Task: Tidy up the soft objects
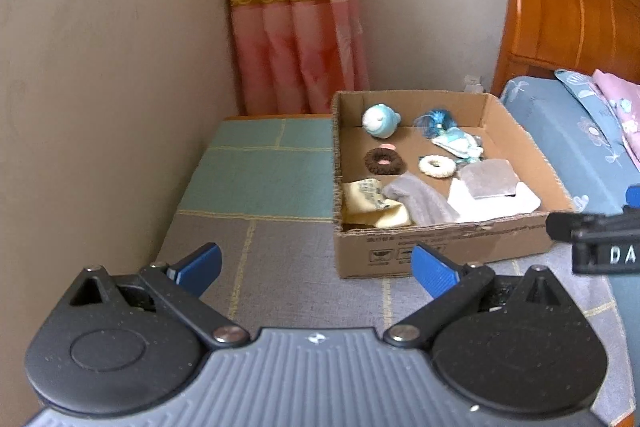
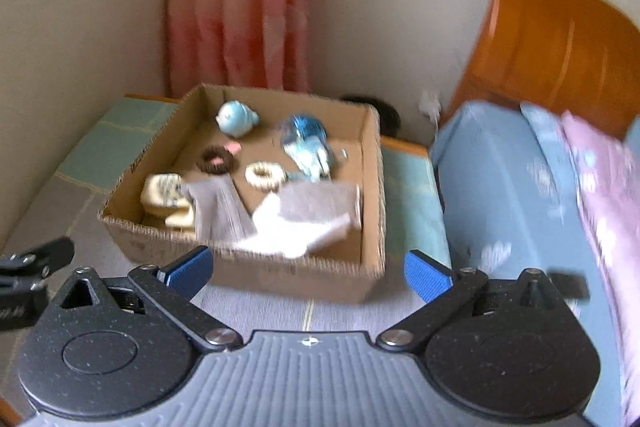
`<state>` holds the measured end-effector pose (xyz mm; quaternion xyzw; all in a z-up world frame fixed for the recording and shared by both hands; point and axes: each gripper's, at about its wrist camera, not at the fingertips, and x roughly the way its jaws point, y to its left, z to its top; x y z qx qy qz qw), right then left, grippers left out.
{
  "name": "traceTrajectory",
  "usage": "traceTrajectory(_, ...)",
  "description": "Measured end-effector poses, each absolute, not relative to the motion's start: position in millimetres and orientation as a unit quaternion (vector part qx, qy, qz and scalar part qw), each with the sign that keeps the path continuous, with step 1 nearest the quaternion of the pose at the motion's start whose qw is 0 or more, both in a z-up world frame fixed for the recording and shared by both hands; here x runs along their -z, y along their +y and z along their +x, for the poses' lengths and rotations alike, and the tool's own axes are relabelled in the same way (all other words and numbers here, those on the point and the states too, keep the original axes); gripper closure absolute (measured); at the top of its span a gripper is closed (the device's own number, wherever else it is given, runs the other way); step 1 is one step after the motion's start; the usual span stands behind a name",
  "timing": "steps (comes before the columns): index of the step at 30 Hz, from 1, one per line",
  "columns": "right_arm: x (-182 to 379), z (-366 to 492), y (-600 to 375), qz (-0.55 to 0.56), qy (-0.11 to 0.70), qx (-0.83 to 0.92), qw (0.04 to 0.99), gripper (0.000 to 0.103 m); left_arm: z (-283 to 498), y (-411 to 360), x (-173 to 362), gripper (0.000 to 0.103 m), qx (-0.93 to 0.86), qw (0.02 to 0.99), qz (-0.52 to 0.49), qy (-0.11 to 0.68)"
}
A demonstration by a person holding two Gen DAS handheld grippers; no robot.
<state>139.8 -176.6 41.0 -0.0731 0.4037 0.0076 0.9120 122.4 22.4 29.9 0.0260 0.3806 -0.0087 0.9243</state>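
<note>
Beige walls meet at a corner behind a low surface covered by a grey and green patchwork cloth (image 1: 256, 187), with a pink curtain (image 1: 296, 27) hanging at the upper centre of the left wrist view and an orange wooden headboard (image 1: 568, 11) at the upper right. Below the headboard lies a blue floral bedsheet (image 1: 560, 147).

On the cloth, right of centre in that view, sits an open cardboard box (image 1: 440, 247) holding the soft things. At its far wall rests a blue and white plush toy (image 1: 380, 121), with a shiny blue ribbon bundle (image 1: 434, 119) beside it. In the middle lie a brown scrunchie (image 1: 385, 161) and a cream scrunchie (image 1: 437, 165) — apart, not touching. Along the near wall, from left to right, are a yellow printed cloth (image 1: 370, 203), a grey cloth (image 1: 420, 201) and a white cloth (image 1: 496, 203) with a grey square pad (image 1: 488, 179) lying on it.

My left tongs (image 1: 316, 267) sit at the bottom of their own view, blue pads spread wide with nothing between them, short of the box's near wall. My right tongs (image 2: 308, 275) are likewise spread and empty in the blurred right wrist view — the box (image 2: 280, 275) lies just past their tips.
</note>
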Motion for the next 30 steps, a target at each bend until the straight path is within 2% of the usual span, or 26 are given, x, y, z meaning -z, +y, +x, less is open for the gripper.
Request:
traceTrajectory(9,-43,118,-188,-0.038,0.413,0.015,0.910,0.000,124,10,-37,0.002,0.003,0.922,0.037,0.385)
traceTrajectory(30,-51,110,-190,-0.032,0.405,0.009,0.914,0.000,123,6,-40,0.002,-0.002,0.922,0.039,0.385)
